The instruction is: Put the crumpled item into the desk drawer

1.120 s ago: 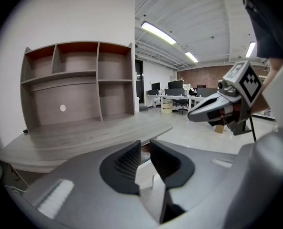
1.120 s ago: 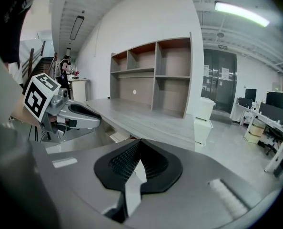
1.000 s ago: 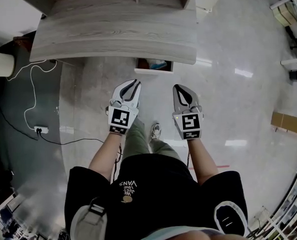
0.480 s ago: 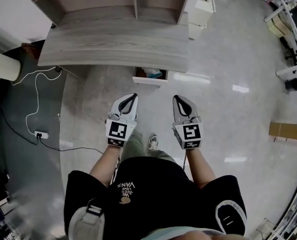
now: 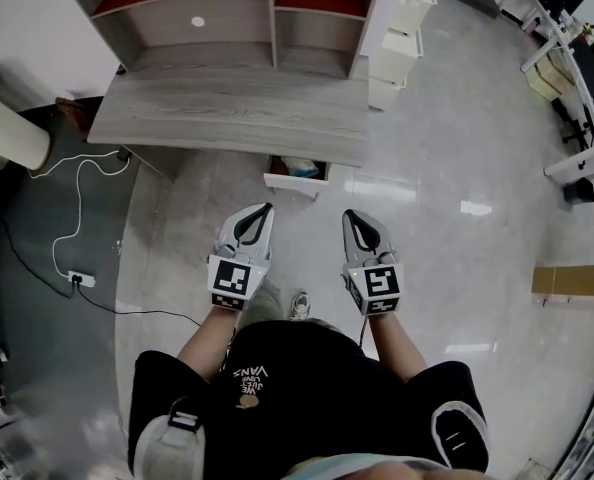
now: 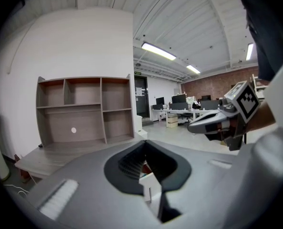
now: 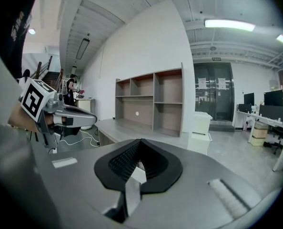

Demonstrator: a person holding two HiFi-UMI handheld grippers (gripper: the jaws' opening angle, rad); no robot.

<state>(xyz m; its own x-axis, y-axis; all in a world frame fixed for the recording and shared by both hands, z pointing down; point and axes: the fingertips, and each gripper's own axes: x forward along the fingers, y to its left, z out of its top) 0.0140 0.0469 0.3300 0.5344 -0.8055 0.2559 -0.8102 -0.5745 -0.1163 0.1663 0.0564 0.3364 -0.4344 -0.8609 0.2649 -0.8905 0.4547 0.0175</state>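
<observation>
The grey wooden desk (image 5: 227, 123) stands ahead of me, and the white drawer (image 5: 289, 185) under its front edge is pulled out. A bluish-white crumpled item (image 5: 302, 166) lies inside that drawer. My left gripper (image 5: 265, 208) and right gripper (image 5: 349, 214) hang side by side over the floor, well short of the drawer, and both are shut with nothing in them. In the left gripper view the closed left gripper (image 6: 144, 144) frames the drawer front (image 6: 147, 184). The right gripper view shows the right gripper (image 7: 139, 142) shut too, with the desk (image 7: 127, 128) beyond.
An open shelf unit (image 5: 247, 8) sits on the back of the desk. White drawer cabinets (image 5: 397, 38) stand to its right. A power strip with a cable (image 5: 77, 278) lies on the floor at left, near a white bin (image 5: 7, 133). A cardboard box (image 5: 572, 280) is far right.
The desk and drawer have drawn further away in the head view as the person stepped back. Both grippers sit lower in the frame. The left jaws have closed.
</observation>
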